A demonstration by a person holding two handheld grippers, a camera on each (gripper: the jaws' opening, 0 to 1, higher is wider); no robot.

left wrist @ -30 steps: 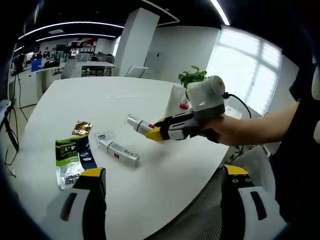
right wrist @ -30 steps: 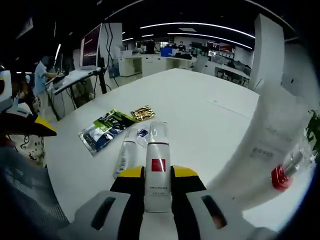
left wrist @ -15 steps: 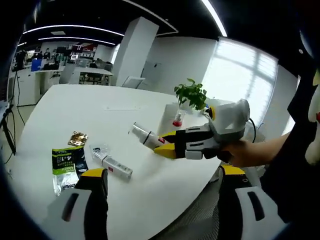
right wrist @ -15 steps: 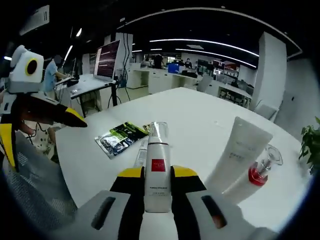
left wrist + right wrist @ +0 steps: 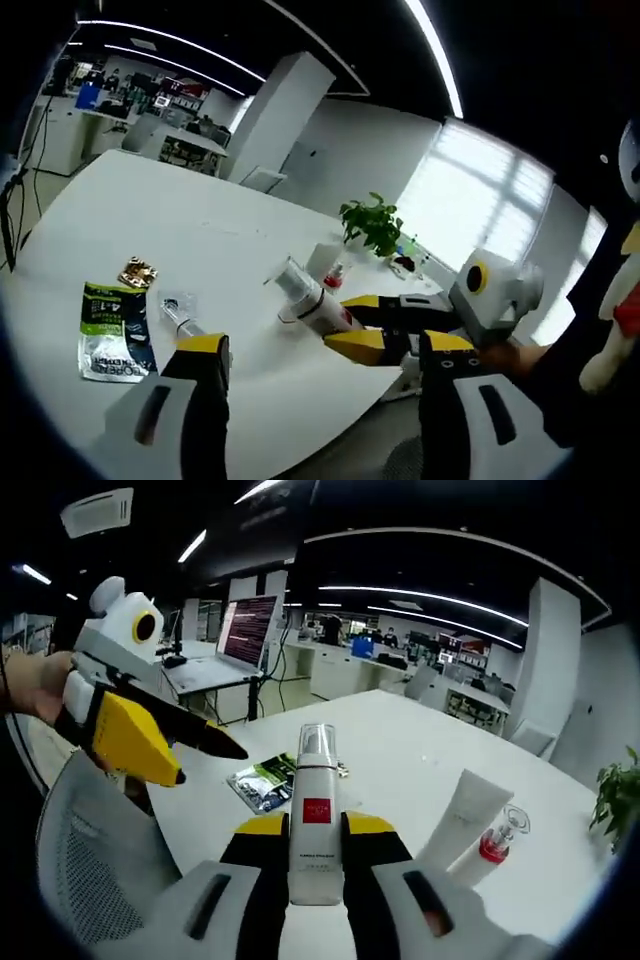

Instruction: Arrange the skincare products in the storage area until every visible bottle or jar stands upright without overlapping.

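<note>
- Since a second ago the right gripper (image 5: pixel 315 855) has carried the white pump bottle (image 5: pixel 316 820) up off the white table (image 5: pixel 420 770); earlier it sat low over the tabletop, and now the bottle is in the air with the table well below it.
- The right gripper's jaws are clamped on the bottle's lower body, one on each side. The bottle's long axis runs straight along the jaws, its clear cap pointing forward, away from the gripper, its red square label facing the camera.
- In the left gripper view the same bottle (image 5: pixel 310 300) tilts, its cap up and away from the right gripper (image 5: pixel 362 323).
- The left gripper (image 5: pixel 320 395) holds nothing, its jaws apart.
- On the table lie a small clear tube (image 5: pixel 182 322), a green sachet (image 5: pixel 108 330) and a gold sachet (image 5: pixel 137 272), all flat.
- Farther back a white tube (image 5: pixel 460 815) stands upright, with a red-filled bottle (image 5: pixel 495 842) just beside it.
- A potted plant (image 5: pixel 372 222) stands near the table's far edge.
</note>
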